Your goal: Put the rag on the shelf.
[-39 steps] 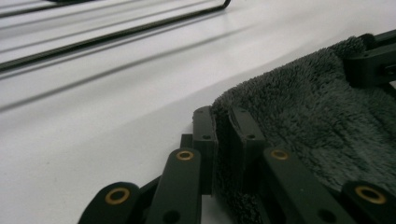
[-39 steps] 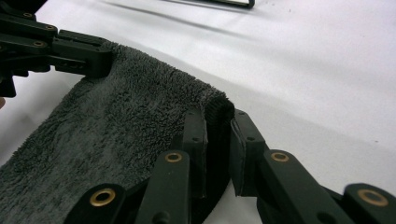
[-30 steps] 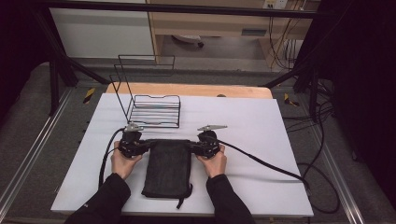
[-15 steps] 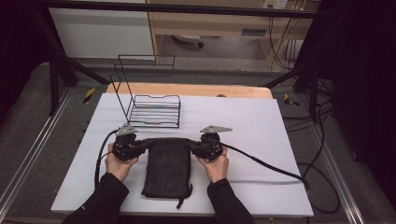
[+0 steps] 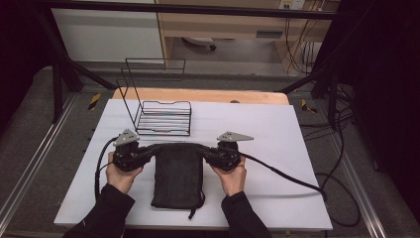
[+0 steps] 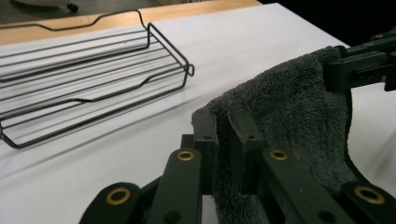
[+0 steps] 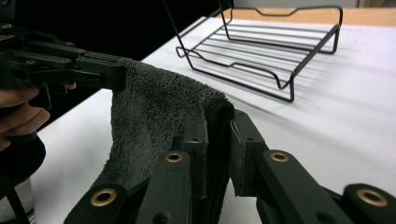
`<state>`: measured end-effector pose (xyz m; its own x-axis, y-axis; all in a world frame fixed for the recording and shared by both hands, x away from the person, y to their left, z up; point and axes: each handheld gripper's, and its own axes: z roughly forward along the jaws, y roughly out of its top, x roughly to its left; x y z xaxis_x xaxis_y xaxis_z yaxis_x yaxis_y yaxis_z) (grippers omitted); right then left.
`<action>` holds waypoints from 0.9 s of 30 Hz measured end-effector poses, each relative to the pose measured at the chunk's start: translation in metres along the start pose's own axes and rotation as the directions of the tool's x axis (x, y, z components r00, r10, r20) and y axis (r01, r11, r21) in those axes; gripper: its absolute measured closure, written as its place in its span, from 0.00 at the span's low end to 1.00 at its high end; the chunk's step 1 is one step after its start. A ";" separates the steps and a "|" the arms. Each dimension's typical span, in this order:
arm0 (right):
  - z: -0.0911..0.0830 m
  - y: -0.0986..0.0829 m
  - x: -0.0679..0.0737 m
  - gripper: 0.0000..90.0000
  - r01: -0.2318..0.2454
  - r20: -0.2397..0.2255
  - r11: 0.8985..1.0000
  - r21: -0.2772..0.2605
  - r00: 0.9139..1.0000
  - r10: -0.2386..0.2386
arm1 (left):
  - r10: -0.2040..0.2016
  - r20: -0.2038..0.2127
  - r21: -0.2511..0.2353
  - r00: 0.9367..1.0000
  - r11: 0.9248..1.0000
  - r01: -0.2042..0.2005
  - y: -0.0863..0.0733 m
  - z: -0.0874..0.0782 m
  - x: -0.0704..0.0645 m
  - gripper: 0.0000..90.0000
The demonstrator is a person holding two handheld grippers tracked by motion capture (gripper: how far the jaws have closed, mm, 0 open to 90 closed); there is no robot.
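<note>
A dark grey folded towel (image 5: 177, 174) lies on the white table, its long side running toward the person. My left gripper (image 5: 156, 148) is shut on the towel's far left corner, and my right gripper (image 5: 199, 149) is shut on its far right corner. In the left gripper view my left gripper (image 6: 223, 120) pinches the fluffy towel (image 6: 289, 102), whose edge is raised off the table, and my right gripper (image 6: 362, 65) holds the other end. In the right gripper view my right gripper (image 7: 218, 120) clamps the towel (image 7: 154, 105), with my left gripper (image 7: 88, 65) opposite.
A black wire rack (image 5: 163, 116) with a tall wire back stands just beyond the towel; it also lies close ahead as the rack (image 6: 88, 81) and the rack (image 7: 266, 51). Cables (image 5: 282, 173) trail from both grippers. A wooden board (image 5: 198, 95) borders the table's far edge.
Both hands have shifted slightly apart and a little toward the person, keeping hold of the towel's far corners. The towel's far edge is drawn taut between the grippers.
</note>
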<state>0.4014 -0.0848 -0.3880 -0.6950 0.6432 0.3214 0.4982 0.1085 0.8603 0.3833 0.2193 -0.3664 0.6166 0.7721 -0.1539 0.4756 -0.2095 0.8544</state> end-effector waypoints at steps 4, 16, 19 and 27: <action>-0.004 0.006 0.008 0.88 0.044 0.009 0.999 -0.023 0.999 -0.044 | 0.019 -0.011 -0.022 1.000 1.000 -0.019 0.004 -0.007 -0.005 0.91; -0.024 0.026 0.027 0.89 0.109 0.009 0.989 -0.100 0.994 -0.108 | 0.027 0.007 -0.115 1.000 0.993 -0.026 0.018 -0.031 -0.013 0.91; -0.028 0.030 0.030 0.89 0.124 0.015 0.986 -0.115 0.992 -0.123 | 0.035 0.007 -0.134 0.999 0.990 -0.034 0.021 -0.035 -0.016 0.91; -0.034 0.042 0.036 0.89 0.160 0.029 0.976 -0.147 0.987 -0.158 | 0.035 0.002 -0.178 0.999 0.984 -0.034 0.027 -0.043 -0.017 0.91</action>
<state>0.3793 -0.0826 -0.3268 -0.7495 0.6399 0.1698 0.2985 0.0976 0.9494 0.3587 0.2261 -0.3193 0.6343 0.7629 -0.1253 0.3354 -0.1255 0.9337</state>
